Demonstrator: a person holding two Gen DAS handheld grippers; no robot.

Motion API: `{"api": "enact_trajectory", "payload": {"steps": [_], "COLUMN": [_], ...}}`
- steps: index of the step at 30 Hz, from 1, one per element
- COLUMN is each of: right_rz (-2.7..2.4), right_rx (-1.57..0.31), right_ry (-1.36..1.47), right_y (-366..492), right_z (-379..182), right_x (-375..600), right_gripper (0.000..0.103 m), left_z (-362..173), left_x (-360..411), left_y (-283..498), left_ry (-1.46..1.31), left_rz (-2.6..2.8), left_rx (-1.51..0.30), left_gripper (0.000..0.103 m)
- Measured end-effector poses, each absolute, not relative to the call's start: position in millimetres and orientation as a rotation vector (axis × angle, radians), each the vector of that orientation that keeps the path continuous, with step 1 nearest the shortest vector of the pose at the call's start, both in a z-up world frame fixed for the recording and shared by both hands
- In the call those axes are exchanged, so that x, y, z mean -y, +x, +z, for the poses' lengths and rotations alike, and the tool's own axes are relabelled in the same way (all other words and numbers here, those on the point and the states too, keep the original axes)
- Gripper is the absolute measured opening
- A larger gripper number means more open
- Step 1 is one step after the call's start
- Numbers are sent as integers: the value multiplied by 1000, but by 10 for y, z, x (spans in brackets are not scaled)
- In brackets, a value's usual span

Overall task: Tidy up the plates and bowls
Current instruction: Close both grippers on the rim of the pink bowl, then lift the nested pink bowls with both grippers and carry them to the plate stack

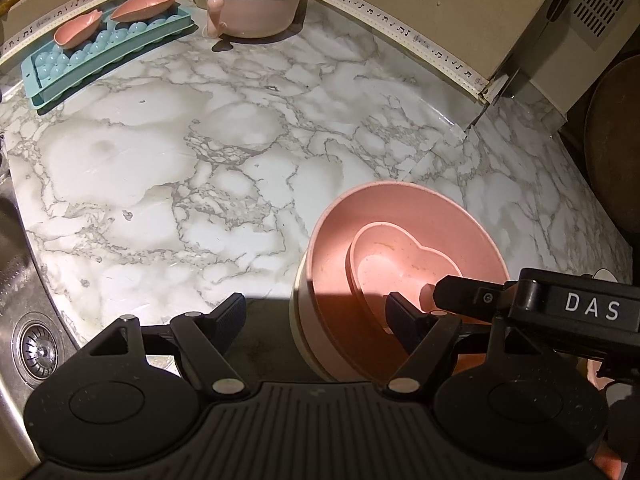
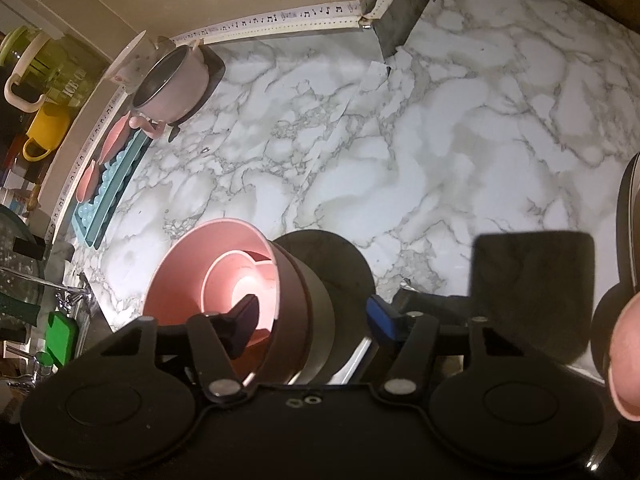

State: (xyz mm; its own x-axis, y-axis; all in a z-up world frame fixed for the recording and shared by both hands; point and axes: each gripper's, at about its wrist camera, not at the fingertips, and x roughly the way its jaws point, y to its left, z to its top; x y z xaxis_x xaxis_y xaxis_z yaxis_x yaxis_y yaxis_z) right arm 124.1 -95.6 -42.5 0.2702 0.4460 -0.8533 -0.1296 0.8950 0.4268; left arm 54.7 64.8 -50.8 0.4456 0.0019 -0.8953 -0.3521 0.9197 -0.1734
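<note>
Bowls sit nested in a stack on the marble desk (image 1: pixel 168 168), at the lower right of the left wrist view and lower centre-left of the right wrist view. A round pink bowl (image 1: pixel 340 240) sits inside a cream outer bowl (image 1: pixel 298 320), and a small heart-shaped dish (image 1: pixel 384 256) lies in the pink bowl's hollow. The stack stands upright with its mouths open to the ceiling. In the right wrist view the pink bowl's mouth faces the left of the frame. In the left wrist view the heart's two lobes and notch point to the upper right, and its long axis runs down toward the bottom edge. The narrow end is hidden behind a finger.

The left gripper (image 1: pixel 316 314) has its fingers wide apart, astride the stack's left wall. One finger (image 1: pixel 230 316) is outside over bare desk and the other is inside the pink bowl, with neither pad pressing on the wall.

The right gripper (image 2: pixel 314 316) straddles the opposite wall at a middling spread. Its dark finger (image 2: pixel 244 314) is inside above the heart dish and its blue-edged finger (image 2: pixel 384 320) is outside, with a gap to the bowl, so nothing is clamped.

At the upper left of the left wrist view, two pink leaf-shaped dishes (image 1: pixel 144 6) rest on a teal ice tray (image 1: pixel 100 56), beside a pink pot (image 1: pixel 256 4).
</note>
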Motion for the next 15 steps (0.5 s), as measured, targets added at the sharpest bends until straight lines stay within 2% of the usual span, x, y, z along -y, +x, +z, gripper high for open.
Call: {"api": "enact_trajectory", "payload": {"steps": [3,7,9,15], "right_rz": [394,406,414,428], "right_rx": [-1242,-1242,-1243,-1240], "right_ry": [295,302,306,306], "right_y": [1245,1244,1242,1234], "right_z": [-429,-427,-422,-408], "right_x": [947,933,922,897], "right_gripper": [55,44,40,30], "left_z": [-518,-514,-511,-484], "left_x": [-642,-619,-619,-593], "left_y": [549,545,538,533], "left_ry": [-362,-368,-369,-369], "left_rz": [219,202,200,174], "left_rx": [-1094,-1090,-1087,-1082], "left_gripper": [76,68,68,53]}}
